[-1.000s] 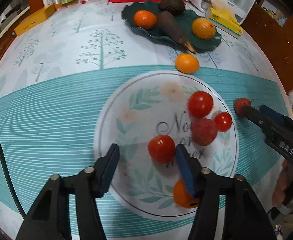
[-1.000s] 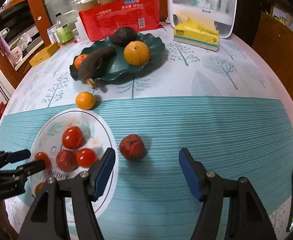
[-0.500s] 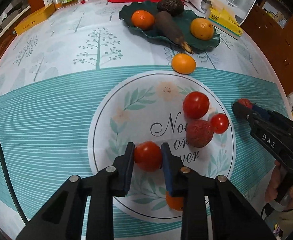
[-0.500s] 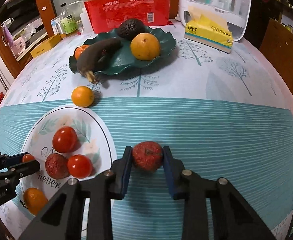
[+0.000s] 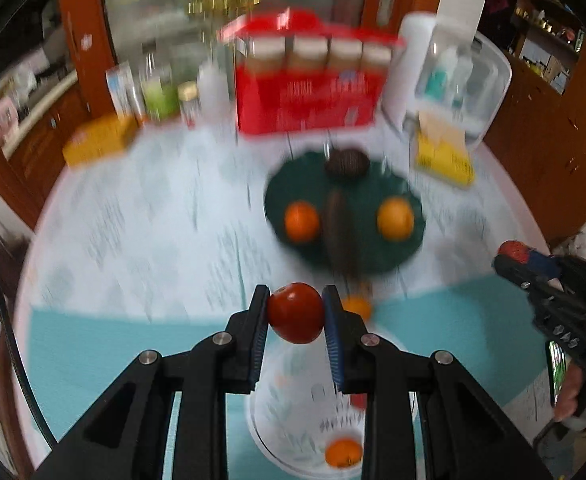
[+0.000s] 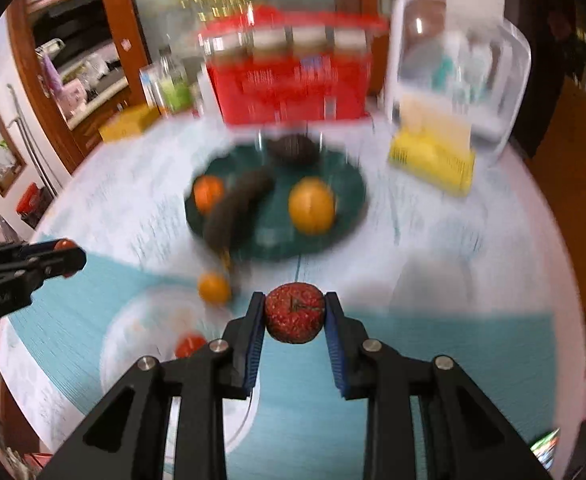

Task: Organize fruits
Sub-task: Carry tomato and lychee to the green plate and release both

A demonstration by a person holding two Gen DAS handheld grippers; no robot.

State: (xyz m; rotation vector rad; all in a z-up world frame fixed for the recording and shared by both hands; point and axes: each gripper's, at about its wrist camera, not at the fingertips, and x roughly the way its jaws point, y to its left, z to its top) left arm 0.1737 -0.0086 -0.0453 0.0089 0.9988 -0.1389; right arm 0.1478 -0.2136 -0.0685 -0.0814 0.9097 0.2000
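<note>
My left gripper is shut on a red tomato and holds it in the air above the white plate. My right gripper is shut on a dark red rough-skinned fruit, lifted above the teal cloth. The green plate farther back holds two oranges, an avocado and a dark banana; it also shows in the right wrist view. A loose orange lies between the two plates. An orange and a tomato remain on the white plate.
A red box of jars, bottles, a yellow box, a yellow tissue pack and a clear container stand along the table's far edge. Both views are motion-blurred.
Both grippers closed on their fruits and have lifted them off the table, tilting up toward the green plate. The tomato left the white plate.
</note>
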